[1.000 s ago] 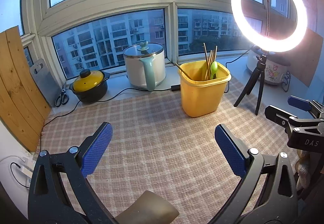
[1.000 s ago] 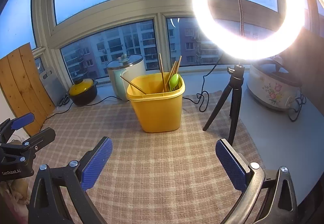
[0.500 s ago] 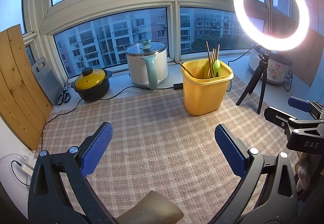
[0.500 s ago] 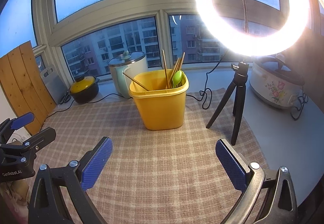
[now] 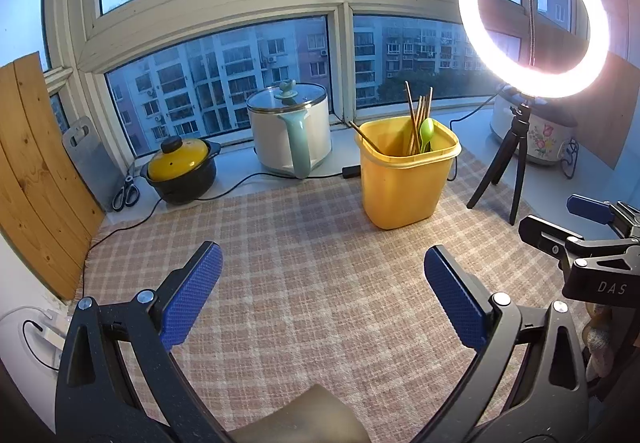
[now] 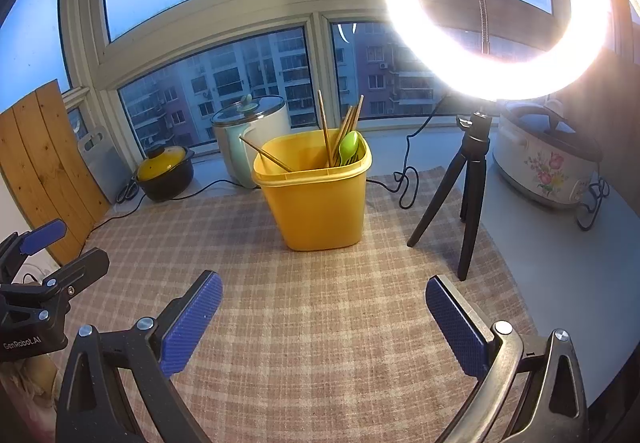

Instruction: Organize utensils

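Left wrist view: yellow bin (image 5: 404,179) shifted right since before | both grippers' fingers (image 5: 192,295) wide, holding nothing

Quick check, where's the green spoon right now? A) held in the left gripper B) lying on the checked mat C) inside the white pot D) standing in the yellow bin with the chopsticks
D: the green spoon stands in the yellow bin beside the chopsticks; both grippers are open and hold nothing.

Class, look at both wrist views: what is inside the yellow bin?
The yellow bin holds several wooden chopsticks and a green spoon in one corner, plus one chopstick leaning apart. Its opaque walls hide their lower ends and the bin's bottom.
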{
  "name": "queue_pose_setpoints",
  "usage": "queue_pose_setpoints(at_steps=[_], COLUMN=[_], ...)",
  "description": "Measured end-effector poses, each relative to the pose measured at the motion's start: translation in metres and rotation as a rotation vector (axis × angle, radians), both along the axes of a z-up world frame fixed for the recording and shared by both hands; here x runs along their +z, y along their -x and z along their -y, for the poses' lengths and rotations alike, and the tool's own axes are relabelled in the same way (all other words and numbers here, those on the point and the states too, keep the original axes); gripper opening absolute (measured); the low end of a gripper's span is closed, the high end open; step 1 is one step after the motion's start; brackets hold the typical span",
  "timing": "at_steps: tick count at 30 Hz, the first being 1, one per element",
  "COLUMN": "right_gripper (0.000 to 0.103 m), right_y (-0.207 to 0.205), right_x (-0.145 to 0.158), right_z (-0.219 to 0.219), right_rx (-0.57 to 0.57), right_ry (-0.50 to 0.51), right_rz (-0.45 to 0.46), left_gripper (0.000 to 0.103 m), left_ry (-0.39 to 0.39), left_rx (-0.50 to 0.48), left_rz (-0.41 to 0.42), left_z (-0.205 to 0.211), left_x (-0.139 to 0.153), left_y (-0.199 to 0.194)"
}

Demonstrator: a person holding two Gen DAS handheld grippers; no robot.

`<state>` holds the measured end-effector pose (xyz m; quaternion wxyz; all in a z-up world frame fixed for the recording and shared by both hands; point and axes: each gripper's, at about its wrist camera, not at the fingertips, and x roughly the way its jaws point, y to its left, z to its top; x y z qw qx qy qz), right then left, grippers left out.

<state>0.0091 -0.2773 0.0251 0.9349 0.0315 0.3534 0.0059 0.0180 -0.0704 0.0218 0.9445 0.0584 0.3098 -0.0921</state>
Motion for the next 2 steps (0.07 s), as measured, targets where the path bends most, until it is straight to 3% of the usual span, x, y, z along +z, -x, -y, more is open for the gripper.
queue_pose_setpoints(at_steps=[2], right_gripper=[0.103], right_y=[-0.0013], right_x=[-0.0017], right_z=[0.0008], right_rx=[-0.001], right_ry=[0.001], right_rz=[-0.003], left_gripper=[0.102], left_ry=[-0.01], left_rx=[0.003], left_rz=[-0.003], left_z=[0.0007], left_x=[-0.0027], left_y=[-0.0016])
